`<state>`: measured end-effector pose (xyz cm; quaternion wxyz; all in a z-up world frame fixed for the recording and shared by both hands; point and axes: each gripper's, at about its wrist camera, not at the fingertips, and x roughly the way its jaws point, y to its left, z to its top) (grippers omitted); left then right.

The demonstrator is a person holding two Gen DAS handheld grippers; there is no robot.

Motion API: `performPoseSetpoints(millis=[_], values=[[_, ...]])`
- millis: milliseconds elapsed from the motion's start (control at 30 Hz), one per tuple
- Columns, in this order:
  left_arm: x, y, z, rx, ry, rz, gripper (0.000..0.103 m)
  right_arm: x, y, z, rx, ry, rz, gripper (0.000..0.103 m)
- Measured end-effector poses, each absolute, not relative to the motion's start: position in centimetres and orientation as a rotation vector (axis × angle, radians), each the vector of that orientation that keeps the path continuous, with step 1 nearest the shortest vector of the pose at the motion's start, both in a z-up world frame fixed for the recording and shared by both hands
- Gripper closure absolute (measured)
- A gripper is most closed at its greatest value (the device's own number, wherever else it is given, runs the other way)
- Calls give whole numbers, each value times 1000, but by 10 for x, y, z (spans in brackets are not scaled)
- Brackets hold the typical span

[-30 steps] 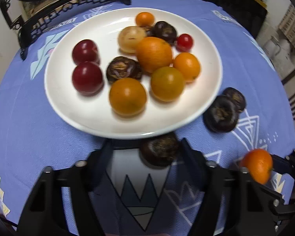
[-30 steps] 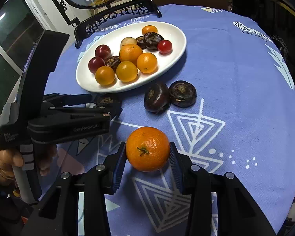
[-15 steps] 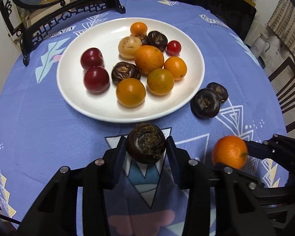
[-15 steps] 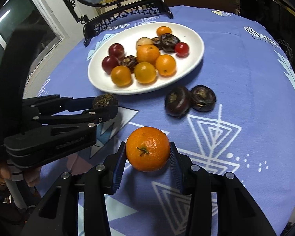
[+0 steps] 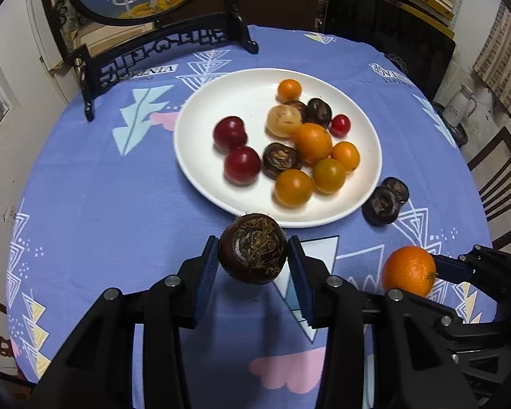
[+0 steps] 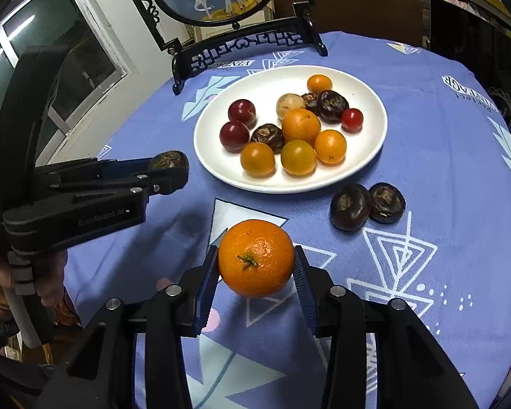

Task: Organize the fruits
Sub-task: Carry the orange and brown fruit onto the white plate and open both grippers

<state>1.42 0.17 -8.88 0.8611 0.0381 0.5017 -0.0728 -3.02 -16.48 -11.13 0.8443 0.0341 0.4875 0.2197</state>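
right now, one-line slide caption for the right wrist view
Right gripper holds an orange above the blue tablecloth while the left gripper carries a water chestnut beside the white plate.

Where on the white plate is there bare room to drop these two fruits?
The white plate is bare on its left and far-left part, bordered by the two dark red plums and the rim. A thinner bare strip runs along the near rim. The centre-right is crowded with oranges and dark brown water chestnuts. Two more chestnuts sit on the cloth beside the right rim.
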Motion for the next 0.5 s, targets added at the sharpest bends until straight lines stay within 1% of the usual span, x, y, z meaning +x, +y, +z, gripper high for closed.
performPoseSetpoints(millis=[300,500], values=[[17,8,-93,111,1071,-148,63,-34,-151,-124,74,1069,470,60],[28,2,-84,131,1052,-154,63,-19,-158,-100,86,999,447,60]])
